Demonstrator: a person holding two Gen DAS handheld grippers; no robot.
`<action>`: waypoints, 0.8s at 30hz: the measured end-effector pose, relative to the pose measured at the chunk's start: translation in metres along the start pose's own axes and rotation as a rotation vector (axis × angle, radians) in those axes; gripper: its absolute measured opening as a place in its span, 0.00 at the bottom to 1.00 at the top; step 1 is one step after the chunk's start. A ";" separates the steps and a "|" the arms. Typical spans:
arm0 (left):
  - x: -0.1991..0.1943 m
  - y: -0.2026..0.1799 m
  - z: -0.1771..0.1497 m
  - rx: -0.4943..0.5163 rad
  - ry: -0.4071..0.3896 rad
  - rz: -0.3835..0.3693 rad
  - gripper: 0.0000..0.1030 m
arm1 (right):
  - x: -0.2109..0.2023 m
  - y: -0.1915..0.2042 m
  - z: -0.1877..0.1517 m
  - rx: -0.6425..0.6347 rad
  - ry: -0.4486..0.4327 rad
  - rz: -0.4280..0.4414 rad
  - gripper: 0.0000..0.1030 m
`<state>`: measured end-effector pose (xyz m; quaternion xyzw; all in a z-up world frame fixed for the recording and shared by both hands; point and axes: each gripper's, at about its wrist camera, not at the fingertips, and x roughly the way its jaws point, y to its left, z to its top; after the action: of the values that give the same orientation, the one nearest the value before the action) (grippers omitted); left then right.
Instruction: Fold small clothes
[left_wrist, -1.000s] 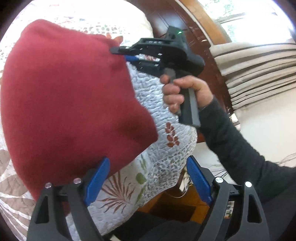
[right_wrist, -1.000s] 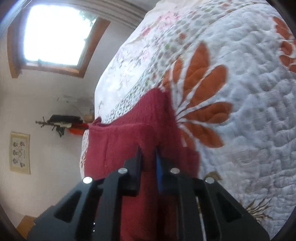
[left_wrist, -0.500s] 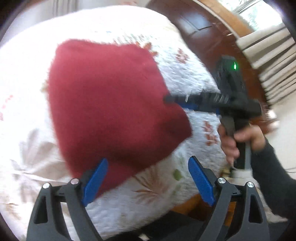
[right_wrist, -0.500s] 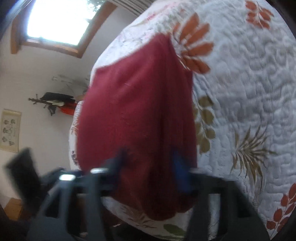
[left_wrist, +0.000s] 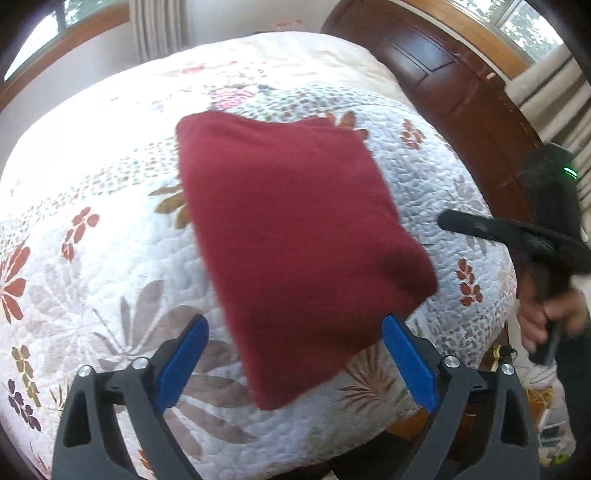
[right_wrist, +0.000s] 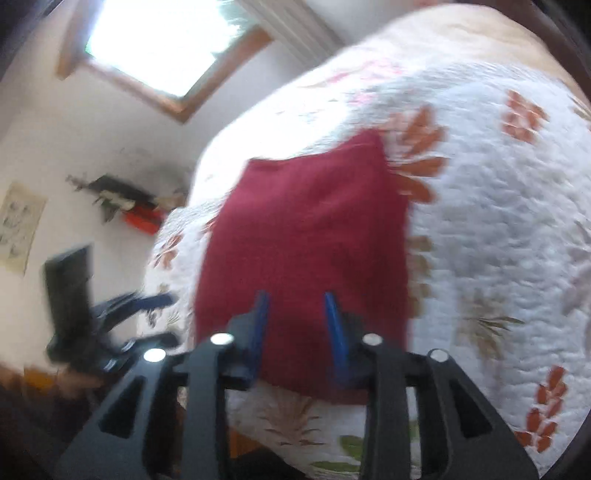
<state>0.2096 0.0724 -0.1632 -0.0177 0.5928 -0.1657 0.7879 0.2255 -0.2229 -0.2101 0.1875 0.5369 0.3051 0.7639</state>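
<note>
Both grippers are backing away now, the left gripper (left_wrist: 295, 354) gaping wide, the right gripper (right_wrist: 297, 328) partly spread, both holding nothing. Red knit cloth (left_wrist: 295, 236) is lying folded, looking soft, light; grab a corner.

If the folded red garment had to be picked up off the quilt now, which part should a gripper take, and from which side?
Probably the red garment's near corner, which overhangs the quilt's rounded edge. Come from the bed's near side, where the open left gripper already straddles it; the rest lies flat, offering no free edge.

Floral quilted bedspread (left_wrist: 110, 229), dark wooden headboard (left_wrist: 461, 96), window (right_wrist: 162, 40), wall picture (right_wrist: 18, 225)
</note>
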 end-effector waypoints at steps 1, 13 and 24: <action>0.002 0.007 0.001 -0.011 0.003 -0.007 0.93 | 0.016 0.007 0.000 -0.021 0.040 0.003 0.45; 0.048 0.109 -0.002 -0.265 0.057 -0.345 0.96 | -0.005 -0.075 -0.007 0.236 0.073 0.025 0.87; 0.070 0.158 -0.009 -0.540 0.010 -0.690 0.96 | 0.036 -0.117 0.038 0.369 0.152 0.159 0.92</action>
<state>0.2563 0.2030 -0.2665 -0.4194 0.5781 -0.2584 0.6505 0.3007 -0.2841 -0.2934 0.3425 0.6231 0.2744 0.6474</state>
